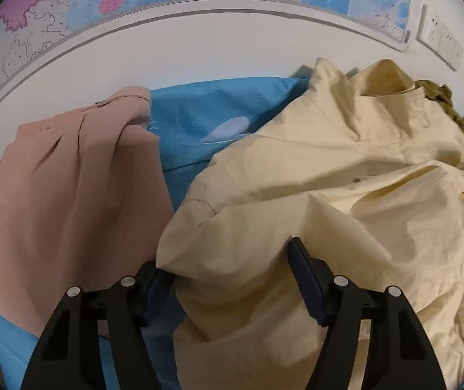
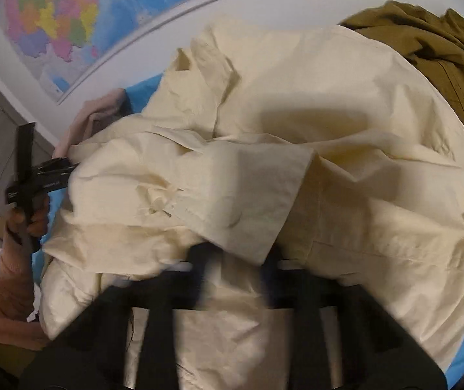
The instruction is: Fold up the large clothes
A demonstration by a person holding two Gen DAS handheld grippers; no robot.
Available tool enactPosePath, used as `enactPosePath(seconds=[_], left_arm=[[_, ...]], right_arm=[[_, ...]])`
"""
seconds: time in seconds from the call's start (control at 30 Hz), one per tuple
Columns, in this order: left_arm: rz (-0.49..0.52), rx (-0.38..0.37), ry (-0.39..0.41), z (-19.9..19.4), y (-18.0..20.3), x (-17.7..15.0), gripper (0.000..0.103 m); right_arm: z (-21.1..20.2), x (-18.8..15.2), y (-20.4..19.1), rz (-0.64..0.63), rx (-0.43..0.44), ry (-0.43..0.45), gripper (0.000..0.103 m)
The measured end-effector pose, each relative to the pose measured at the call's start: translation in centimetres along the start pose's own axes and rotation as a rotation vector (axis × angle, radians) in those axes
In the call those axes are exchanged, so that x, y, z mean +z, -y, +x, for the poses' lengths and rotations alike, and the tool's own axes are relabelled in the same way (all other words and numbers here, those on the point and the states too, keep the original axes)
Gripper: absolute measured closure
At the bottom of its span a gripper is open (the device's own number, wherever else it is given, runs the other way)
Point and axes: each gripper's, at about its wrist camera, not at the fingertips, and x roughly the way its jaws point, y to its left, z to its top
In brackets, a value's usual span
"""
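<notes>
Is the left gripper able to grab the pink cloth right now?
Probably yes. The pink cloth lies uncovered just beside the left gripper, whose fingers stand open around a fold of the cream shirt, not pressing it.

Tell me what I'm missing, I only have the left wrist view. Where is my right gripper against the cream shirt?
Observer: The right gripper is at the near edge of the cream shirt, with a cuffed sleeve end lying right at its fingers. Blur hides whether they grip it.
Operator: What's that olive scrap behind the collar?
Observer: It is a whole olive-brown garment, heaped behind the shirt at the far right.
Operator: How does my left gripper look from there?
Observer: The left gripper shows side-on at the shirt's left edge, with a hand wrapped around its handle.
</notes>
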Motion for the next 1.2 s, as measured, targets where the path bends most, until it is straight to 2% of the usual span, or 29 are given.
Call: enactPosePath(seconds=[0.07, 0.1, 0.17, 0.23, 0.27, 0.37, 0.43, 0.5, 0.57, 0.6, 0.7, 0.73, 0.77, 0.83, 0.87, 0.93, 0.97, 1.0, 1.07, 1.1, 1.2], left_arm=[[0.002, 0.011, 0.01, -0.4, 0.1, -0.2, 0.036], [-0.001, 0.02, 0.02, -0.8, 0.2, -0.3, 0.036], [0.021, 0.04, 0.073, -2.7, 1.1, -0.5, 0.037], [0.055, -0.023, 0.136, -5.1, 2.5, -0.5, 0.037], [0.077, -0.061, 0.158, -6.0, 3.3, -0.5, 0.037], [0.243, -0.18, 0.241, -8.7, 8.1, -1.1, 0.037], [0.365, -0.293, 0.238, -9.2, 12.4, -1.8, 0.037], [0.459, -0.32, 0.253, -9.2, 15.6, -2.3, 0.036], [0.529, -0.3, 0.271, -8.9, 18.5, -2.6, 0.024], [0.546, -0.288, 0.273, -8.3, 20.0, -2.2, 0.023], [0.538, -0.217, 0.275, -7.0, 21.8, -1.1, 0.024], [0.527, -0.192, 0.286, -6.7, 21.8, -0.7, 0.036], [0.499, -0.173, 0.283, -6.5, 21.6, -0.2, 0.064], [0.435, -0.214, 0.247, -6.3, 20.0, 0.5, 0.094], [0.399, -0.236, 0.253, -6.7, 18.8, 0.8, 0.096], [0.346, -0.197, 0.319, -8.0, 16.7, 1.1, 0.097], [0.316, -0.202, 0.339, -8.5, 15.8, 1.2, 0.097], [0.255, -0.212, 0.356, -9.4, 13.7, 1.5, 0.097], [0.134, -0.227, 0.395, -11.1, 9.7, 2.1, 0.097], [0.087, -0.233, 0.408, -11.5, 8.2, 2.7, 0.097], [-0.034, -0.253, 0.438, -13.8, 3.5, 2.5, 0.097]], right_arm=[[-1.8, 0.2, 0.1, 0.004, 0.001, 0.042, 0.087], [-2.6, 0.2, 0.5, 0.02, -0.013, 0.053, 0.079], [-3.6, 0.0, 0.4, 0.03, -0.017, 0.068, 0.078], [-4.0, 0.0, 0.1, 0.027, -0.011, 0.089, 0.079], [-4.2, 0.0, -0.1, 0.026, 0.004, 0.1, 0.085], [-4.4, 0.7, -0.7, 0.032, 0.045, 0.14, 0.091], [-5.1, 1.2, -1.7, 0.021, 0.096, 0.175, 0.093], [-5.9, 1.8, -2.7, 0.01, 0.143, 0.201, 0.095], [-6.8, 2.5, -3.8, -0.006, 0.169, 0.227, 0.095], [-7.4, 2.9, -4.4, -0.018, 0.196, 0.238, 0.096], [-8.3, 4.1, -6.6, -0.066, 0.237, 0.259, 0.096], [-8.3, 4.3, -7.2, -0.076, 0.243, 0.26, 0.096], [-8.3, 4.5, -7.7, -0.088, 0.251, 0.257, 0.096], [-7.9, 4.4, -8.3, -0.104, 0.223, 0.251, 0.094], [-7.6, 4.2, -8.4, -0.116, 0.23, 0.25, 0.09], [-7.6, 3.4, -7.6, -0.093, 0.254, 0.27, 0.06], [-8.0, 2.7, -6.5, -0.055, 0.25, 0.315, 0.028], [-8.2, 2.1, -5.7, -0.037, 0.258, 0.344, 0.019], [-7.9, 1.4, -4.8, -0.024, 0.245, 0.354, 0.02], [-6.8, 1.0, -5.1, -0.048, 0.219, 0.313, 0.02], [-1.7, 0.1, -8.2, -0.198, 0.042, 0.168, 0.016]])
